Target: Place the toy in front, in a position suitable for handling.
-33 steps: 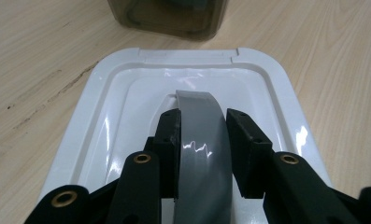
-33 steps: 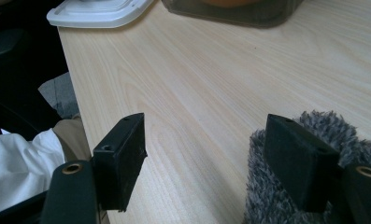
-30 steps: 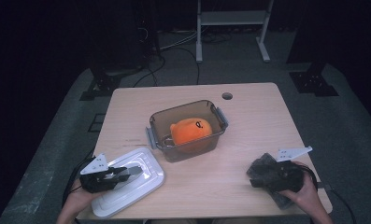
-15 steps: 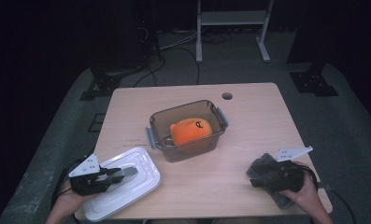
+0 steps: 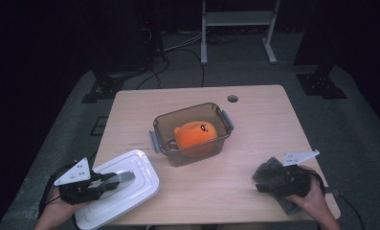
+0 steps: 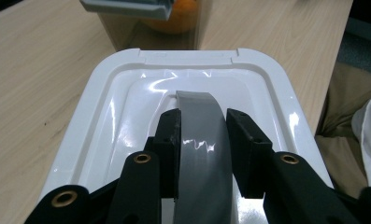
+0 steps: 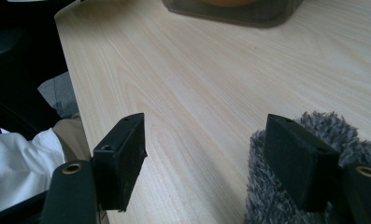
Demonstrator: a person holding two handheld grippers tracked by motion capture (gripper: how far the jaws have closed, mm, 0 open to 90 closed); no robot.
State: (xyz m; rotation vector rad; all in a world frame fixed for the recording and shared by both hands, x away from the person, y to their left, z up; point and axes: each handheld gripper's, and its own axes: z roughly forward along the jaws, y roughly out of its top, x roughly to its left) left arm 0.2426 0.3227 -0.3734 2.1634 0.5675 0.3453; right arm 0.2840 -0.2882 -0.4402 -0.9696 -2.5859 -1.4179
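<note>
we see the left gripper [image 6: 202, 140] clamped on the smooth grey handle [image 6: 199, 135] of a glossy white plastic lid [image 5: 116, 189], a rounded rectangle at the near left corner of the pale wooden table [image 5: 254, 124]. mid-table sits a clear brownish plastic box [image 5: 191, 133] with grey side clips, and a soft orange plush toy [image 5: 195, 135] rests inside it. the right gripper [image 7: 206, 158] has its black jaws wide apart above the wood grain, touching a fuzzy grey cloth [image 7: 272, 186].
</note>
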